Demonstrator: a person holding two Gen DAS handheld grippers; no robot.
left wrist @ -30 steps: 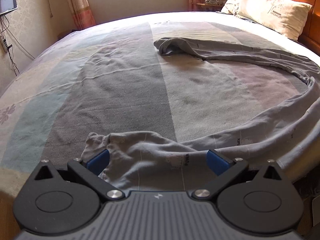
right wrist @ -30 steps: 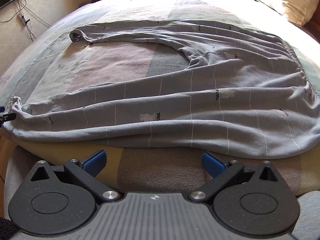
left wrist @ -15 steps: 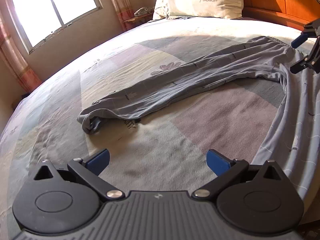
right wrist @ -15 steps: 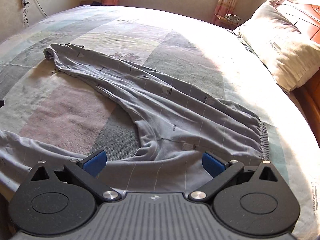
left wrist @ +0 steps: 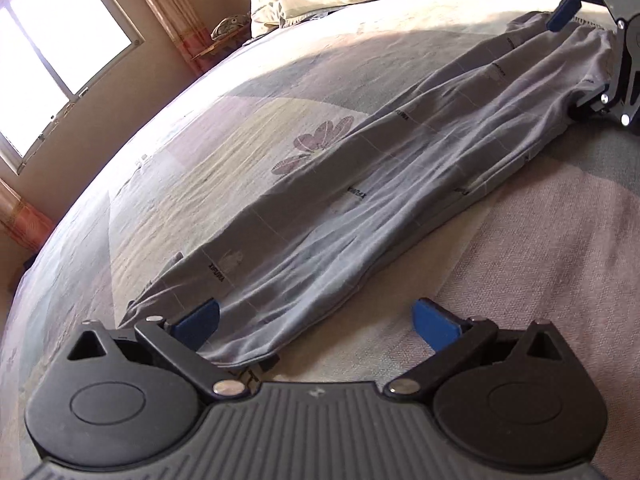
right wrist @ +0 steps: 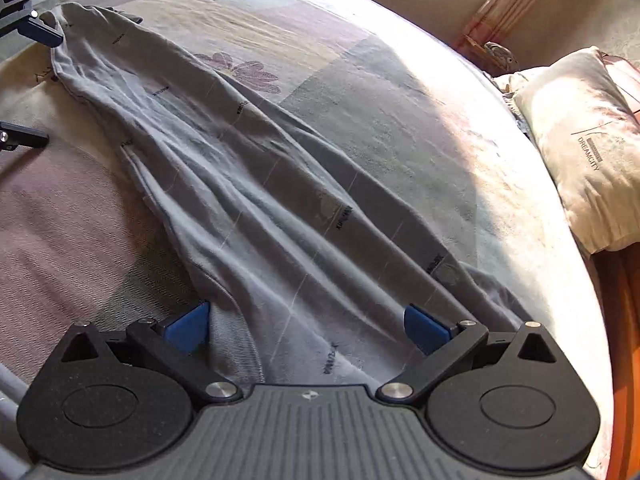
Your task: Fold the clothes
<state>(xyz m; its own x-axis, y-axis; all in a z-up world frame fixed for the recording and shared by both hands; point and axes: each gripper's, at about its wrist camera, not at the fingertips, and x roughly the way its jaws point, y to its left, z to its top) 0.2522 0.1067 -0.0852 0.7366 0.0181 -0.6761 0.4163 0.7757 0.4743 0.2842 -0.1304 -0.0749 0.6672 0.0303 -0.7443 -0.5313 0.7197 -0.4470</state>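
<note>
Item 1, left gripper (left wrist: 316, 322): jaws standing wide apart, gripping nothing, hovering over the cuff end of the trousers (left wrist: 384, 196); 1 blue pad (left wrist: 198, 320) is lying over the fabric at 9 o'clock.

Item 2, right gripper (right wrist: 308, 328): jaws likewise spread, straddling the waistband end with nothing pinched.

Item 3, trousers: grey, lying long and narrow on the bed (left wrist: 560, 240), running from 6 o'clock toward 1 o'clock in the left view. Judgement: leg appears laid on leg, and 1 gripper at each end suits bringing cuff to waist.

Item 4, writing: small repeated black logos on the fabric, too small to read surely.

Item 5, pillow (right wrist: 588, 152) at 3 o'clock, reading "DREAMCITY".
</note>
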